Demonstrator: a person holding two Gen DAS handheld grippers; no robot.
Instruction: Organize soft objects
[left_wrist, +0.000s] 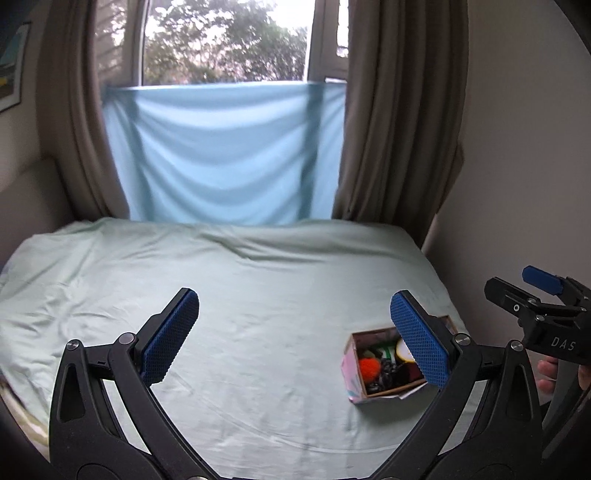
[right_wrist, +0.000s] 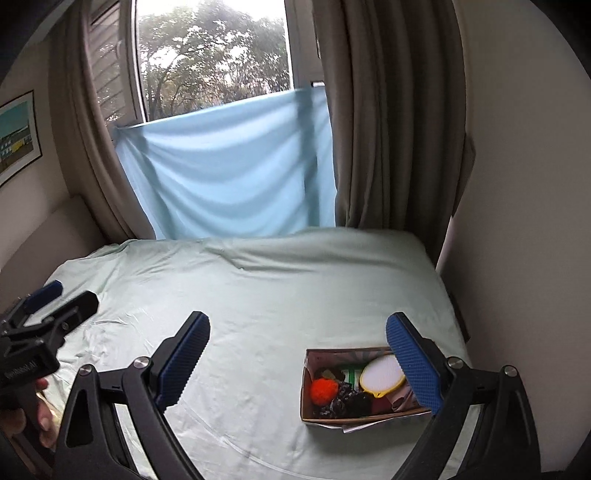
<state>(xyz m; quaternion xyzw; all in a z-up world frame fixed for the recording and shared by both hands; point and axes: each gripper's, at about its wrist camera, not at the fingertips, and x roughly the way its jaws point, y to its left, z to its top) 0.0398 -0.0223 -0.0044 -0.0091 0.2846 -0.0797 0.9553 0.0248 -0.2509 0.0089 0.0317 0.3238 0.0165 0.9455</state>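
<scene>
a: where have the soft things ended up?

b: in the cardboard box on the bed, toward the right side of the pale green sheet. inside i can make out an orange pompom, a white oval pad with a yellow rim, something green and white behind them, and a few dark pieces that are too jumbled to name.

a: and the tongs?

b: the right gripper has its jaws spread wide with nothing between them. it hangs above the bed, and its right blue pad covers the box's right end in that view. the left gripper is spread just as wide and holds nothing either.

a: does either touch the box?

b: neither does; both are up above the sheet, side by side. each camera catches the other tool at its edge, with a hand on the grip.

a: what's behind the bed?

b: a window with brown curtains, and a light blue cloth hung across its lower half.
</scene>
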